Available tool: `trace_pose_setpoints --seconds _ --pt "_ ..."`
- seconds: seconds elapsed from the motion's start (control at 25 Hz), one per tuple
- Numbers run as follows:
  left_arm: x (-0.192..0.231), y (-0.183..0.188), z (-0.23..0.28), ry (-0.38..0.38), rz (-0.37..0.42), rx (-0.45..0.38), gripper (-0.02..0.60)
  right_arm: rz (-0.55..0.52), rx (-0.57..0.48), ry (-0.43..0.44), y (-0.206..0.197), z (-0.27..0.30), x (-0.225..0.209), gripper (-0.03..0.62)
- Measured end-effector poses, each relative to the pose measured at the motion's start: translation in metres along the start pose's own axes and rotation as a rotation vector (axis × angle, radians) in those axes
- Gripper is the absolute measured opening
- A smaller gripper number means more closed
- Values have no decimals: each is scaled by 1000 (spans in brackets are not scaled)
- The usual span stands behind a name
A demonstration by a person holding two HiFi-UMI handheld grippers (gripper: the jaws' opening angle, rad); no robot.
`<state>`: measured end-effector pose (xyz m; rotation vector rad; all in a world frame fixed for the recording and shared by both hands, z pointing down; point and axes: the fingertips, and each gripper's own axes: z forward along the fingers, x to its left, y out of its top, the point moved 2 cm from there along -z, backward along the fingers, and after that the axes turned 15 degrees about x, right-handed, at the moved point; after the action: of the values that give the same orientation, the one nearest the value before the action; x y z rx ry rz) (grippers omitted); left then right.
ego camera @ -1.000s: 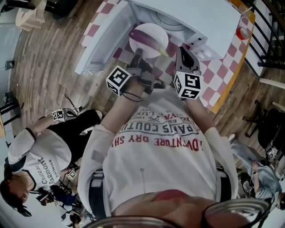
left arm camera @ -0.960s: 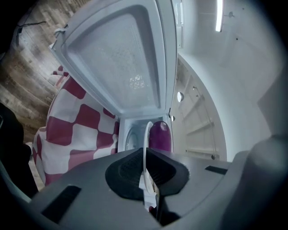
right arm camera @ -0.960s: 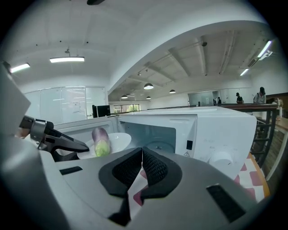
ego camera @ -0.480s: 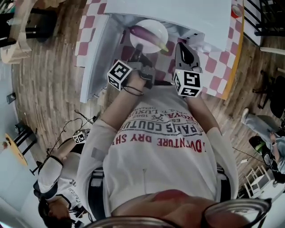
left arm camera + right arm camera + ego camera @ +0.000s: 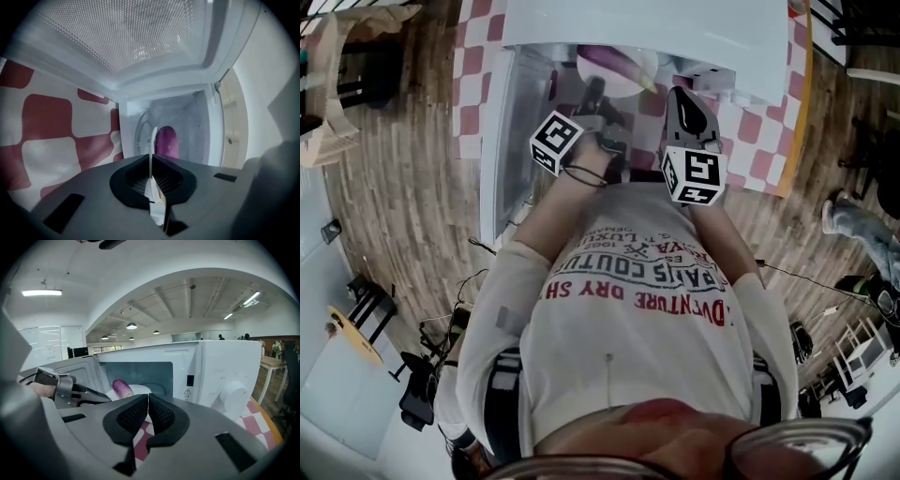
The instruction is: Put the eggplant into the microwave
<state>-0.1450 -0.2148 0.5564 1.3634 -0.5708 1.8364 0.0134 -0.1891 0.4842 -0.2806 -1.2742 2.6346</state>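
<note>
Left gripper view, my left gripper (image 5: pixel 152 159) pinching plate (image 5: pixel 153 138) rim, eggplant (image 5: pixel 167 141) on it at open microwave (image 5: pixel 201 119) mouth, my right gripper (image 5: pixel 148 400) pressed together, empty.

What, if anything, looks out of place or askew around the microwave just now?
Nothing is spilled or damaged. The only oddity is that the eggplant's stem end pokes past the rim of the plate, which the left gripper clamps by its edge.

White short-sleeved T-shirt (image 5: pixel 628 375) centre frame, dark and red lettering (image 5: pixel 642 281) across chest. Grey left gripper (image 5: pixel 593 91) and right gripper (image 5: pixel 679 94) upper centre, each with black-and-white marker cube (image 5: pixel 695 175). Black ridged pads (image 5: pixel 161 416). Thin black cable (image 5: pixel 578 176) under left cube.
</note>
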Motion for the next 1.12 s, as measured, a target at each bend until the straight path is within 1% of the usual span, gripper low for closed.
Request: trace_pose_setpoints --seconds 0.12,0.36,0.6,0.88,1.0,1.12 --pt "2 10 13 0 24 -4 31 -1 9 -5 -1 5 1 28" --pt "14 21 38 22 12 -22 31 -1 24 -10 -4 19 -3 26" --pt "18 29 50 32 7 -25 31 -12 33 -4 -3 26 0 26" --pt "23 39 64 75 -7 -38 31 0 57 8 -7 31 2 26" --pt "23 39 69 77 -22 -34 31 25 59 18 -8 31 2 26" --pt "22 38 74 63 -38 -25 31 34 58 25 -6 29 3 26"
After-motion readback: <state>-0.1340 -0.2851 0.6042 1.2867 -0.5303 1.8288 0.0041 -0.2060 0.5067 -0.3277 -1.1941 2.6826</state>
